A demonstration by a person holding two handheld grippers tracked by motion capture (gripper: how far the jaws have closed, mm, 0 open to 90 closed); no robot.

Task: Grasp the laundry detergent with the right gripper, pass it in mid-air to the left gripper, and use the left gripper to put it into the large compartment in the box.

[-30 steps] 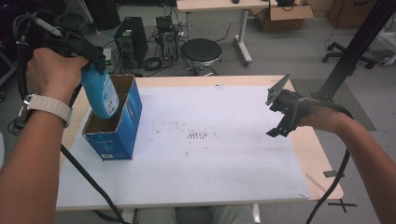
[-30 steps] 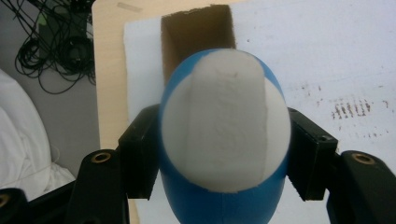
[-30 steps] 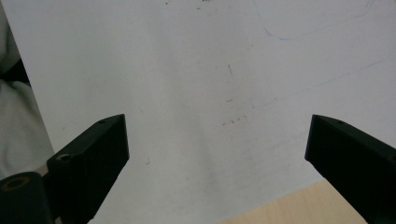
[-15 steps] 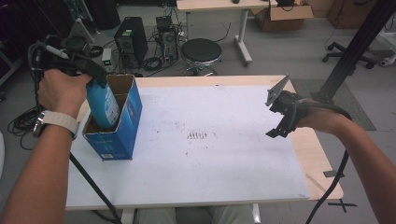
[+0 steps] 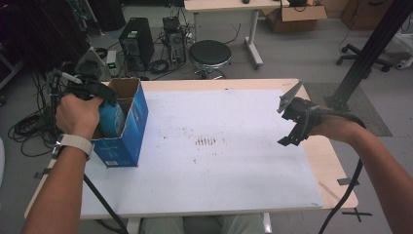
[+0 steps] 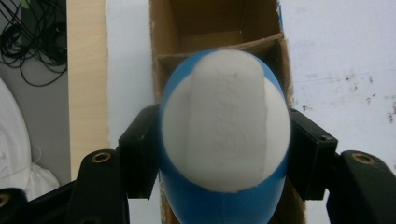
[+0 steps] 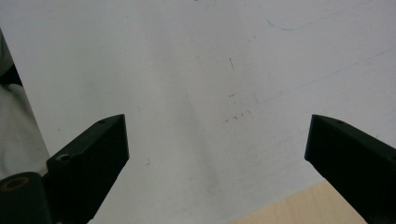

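Here, a white-topped table (image 5: 234, 161) with a pale wooden edge spans the high view, its surface marked by a small patch of dark smudges near the middle. At its left end stands an open blue cardboard box (image 5: 127, 139) with brown inner walls, split by a cardboard divider (image 6: 219, 46) into compartments.

A person's left hand (image 5: 78, 114) holds the left gripper (image 5: 104, 97) above the box, its jaws clamped on a blue plastic bottle (image 5: 112, 119) whose white-labelled body (image 6: 224, 121) bulges between the black jaws in the left gripper view. The bottle is partly inside the near compartment, its lower part below the box rim, its upper part above it. Whether its base touches the bottom of the box cannot be told.

On the right side of the table, the right gripper (image 5: 291, 119) hovers over the bare white surface with its jaws wide apart and nothing between them.

The step in hand appears to be lowering the bottle into the box. The next move likely calls for easing it straight down, clear of the divider, until it rests, and only then letting the jaws part.
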